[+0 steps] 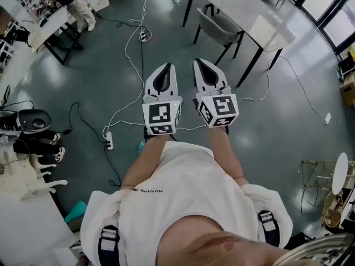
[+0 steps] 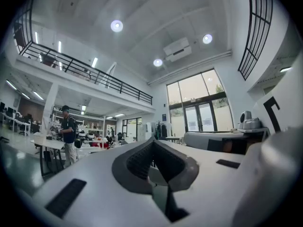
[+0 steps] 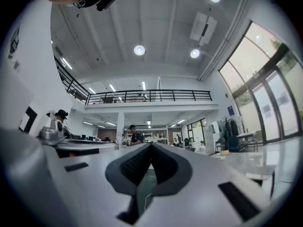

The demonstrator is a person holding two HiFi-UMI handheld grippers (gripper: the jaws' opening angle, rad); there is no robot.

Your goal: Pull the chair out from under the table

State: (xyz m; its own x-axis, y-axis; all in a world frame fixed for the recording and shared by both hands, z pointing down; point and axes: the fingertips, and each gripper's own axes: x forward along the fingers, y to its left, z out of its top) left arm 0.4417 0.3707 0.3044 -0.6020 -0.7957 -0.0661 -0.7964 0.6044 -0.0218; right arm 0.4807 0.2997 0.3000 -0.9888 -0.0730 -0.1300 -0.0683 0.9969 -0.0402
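In the head view a grey chair (image 1: pixel 218 27) stands tucked against the near side of a long pale table (image 1: pixel 260 21) at the upper right. My left gripper (image 1: pixel 167 66) and right gripper (image 1: pixel 198 61) are held side by side in front of the body, above the floor and well short of the chair. Both point forward, roughly level. The jaws of each meet at the tip with nothing between them, as the left gripper view (image 2: pixel 152 142) and the right gripper view (image 3: pixel 151 145) also show. In the right gripper view the pale table top (image 3: pixel 270 157) lies at the right.
White cables and a power strip (image 1: pixel 109 143) cross the dark floor ahead of me. A second strip (image 1: pixel 143 35) lies further off. A desk with a person (image 1: pixel 77 4) stands at the upper left. At the right edge stands a fan (image 1: pixel 334 204), and clutter lines the left wall.
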